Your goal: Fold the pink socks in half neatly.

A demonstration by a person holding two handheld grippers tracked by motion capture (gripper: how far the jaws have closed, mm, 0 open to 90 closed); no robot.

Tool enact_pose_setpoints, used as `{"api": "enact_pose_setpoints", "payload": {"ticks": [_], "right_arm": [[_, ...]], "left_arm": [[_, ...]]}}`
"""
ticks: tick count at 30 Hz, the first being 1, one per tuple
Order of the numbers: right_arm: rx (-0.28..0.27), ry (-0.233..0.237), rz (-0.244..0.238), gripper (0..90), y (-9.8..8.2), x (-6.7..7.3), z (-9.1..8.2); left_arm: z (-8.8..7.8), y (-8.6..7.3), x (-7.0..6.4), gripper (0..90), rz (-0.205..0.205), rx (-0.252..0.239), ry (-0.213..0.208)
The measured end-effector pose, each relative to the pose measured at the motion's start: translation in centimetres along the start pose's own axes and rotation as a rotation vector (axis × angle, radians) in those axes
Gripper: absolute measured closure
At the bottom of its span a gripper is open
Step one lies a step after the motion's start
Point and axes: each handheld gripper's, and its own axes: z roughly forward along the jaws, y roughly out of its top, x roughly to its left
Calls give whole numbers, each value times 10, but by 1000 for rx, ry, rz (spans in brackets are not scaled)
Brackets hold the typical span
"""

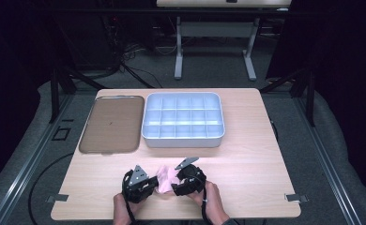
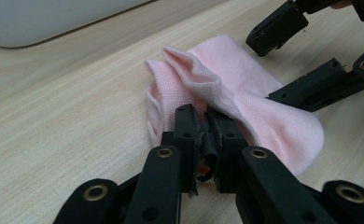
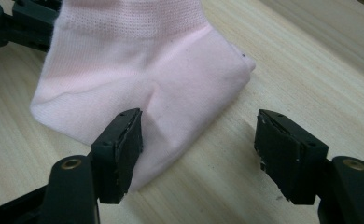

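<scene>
Your right gripper (image 3: 199,156) looks along its two black jaws, which stand wide apart with bare table showing between them. The soft pink knitted sock (image 3: 143,70) lies on the pale wood-grain tabletop (image 3: 320,70), spreading from the centre toward 11 o'clock and out past the top edge. A ribbed band crosses it near 12 o'clock, and a crease runs down its middle. The jaw at 7 o'clock rests against the sock's near edge, overlapping the fabric; the jaw at 4 o'clock sits on bare wood, apart from the sock. At 10 o'clock, black linkage of the other gripper (image 3: 17,23) lies beside the sock's far corner.
</scene>
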Motion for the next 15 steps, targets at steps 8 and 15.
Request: {"api": "enact_pose_setpoints", "payload": {"ticks": [8, 15], "right_arm": [[-9, -3, 9, 321, -4, -1, -2], [12, -6, 12, 334, -10, -7, -9]], "left_arm": [[-13, 6, 5, 668, -47, -18, 0], [-26, 18, 6, 651, -60, -66, 3]]}}
